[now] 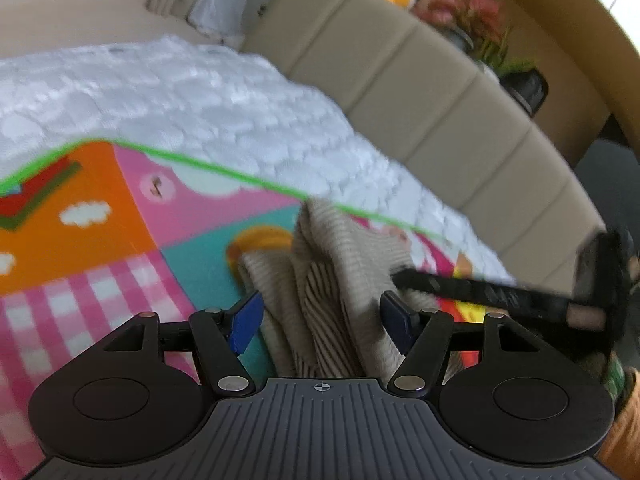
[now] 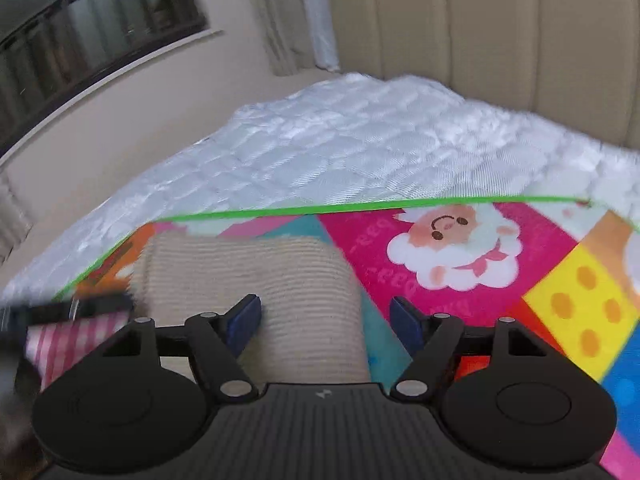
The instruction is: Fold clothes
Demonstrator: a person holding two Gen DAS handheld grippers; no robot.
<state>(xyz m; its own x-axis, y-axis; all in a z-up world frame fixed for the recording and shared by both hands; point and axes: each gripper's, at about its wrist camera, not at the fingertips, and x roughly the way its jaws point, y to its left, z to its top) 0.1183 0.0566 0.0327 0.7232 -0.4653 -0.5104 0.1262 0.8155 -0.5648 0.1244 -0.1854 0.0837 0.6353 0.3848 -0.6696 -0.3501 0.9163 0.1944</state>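
A beige ribbed knit garment [image 1: 332,280] lies bunched on the colourful cartoon-print play mat with a green edge [image 1: 120,220], which covers a white quilted bed [image 1: 200,92]. The left hand-held gripper [image 1: 322,316] is spread apart over the garment; the right hand-held gripper [image 2: 326,320] is likewise apart above it. A beige padded headboard [image 2: 500,40] stands beyond the mat.

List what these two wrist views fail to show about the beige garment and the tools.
- Beige ribbed knit garment: its near end is hidden behind the left tool body; what kind of garment it is stays unclear.
- Same garment, right wrist view: lower part hidden by the right tool; left edge smeared by motion blur.
- Right tool in the left wrist view: blurred, so its jaw state is unreadable there.
- Colourful cartoon play mat: cut off by frame edges.
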